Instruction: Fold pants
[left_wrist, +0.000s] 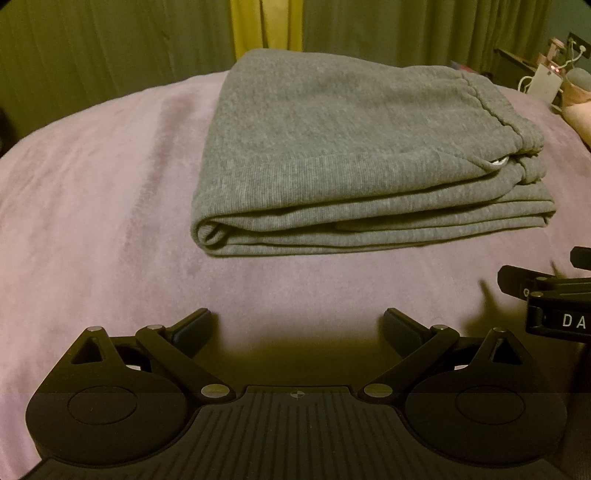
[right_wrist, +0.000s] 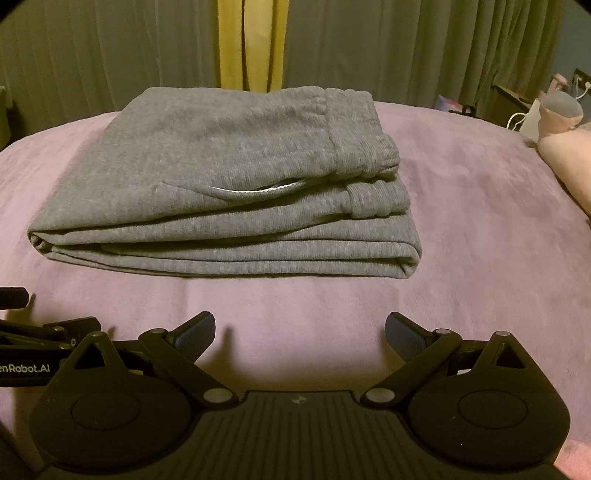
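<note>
Grey fleece, stacked in several layers: the pants (left_wrist: 354, 155) lie folded into a compact bundle on the mauve bed cover (left_wrist: 92, 206), and I take them as my landmark. Seen from my right wrist, the ribbed waistband (right_wrist: 354, 125) sits on top at the bundle's right end, with a pale strip of pocket lining (right_wrist: 251, 191) peeking out just below it. The near edge shows tidy stacked folds, and the left end is a rounded fold.

My left gripper (left_wrist: 297, 328) hangs in front of the bundle, near but not touching, its jaws spread wide with nothing between them. My right gripper (right_wrist: 300, 330) is likewise in front of the bundle, jaws wide apart and empty. Each gripper shows at the edge of the other's view, side by side.

I judge the folding done, or very nearly. At most, the loose waistband corner and the peeking lining could be tucked and the top smoothed. Behind the pants hang green curtains (left_wrist: 110, 48).
</note>
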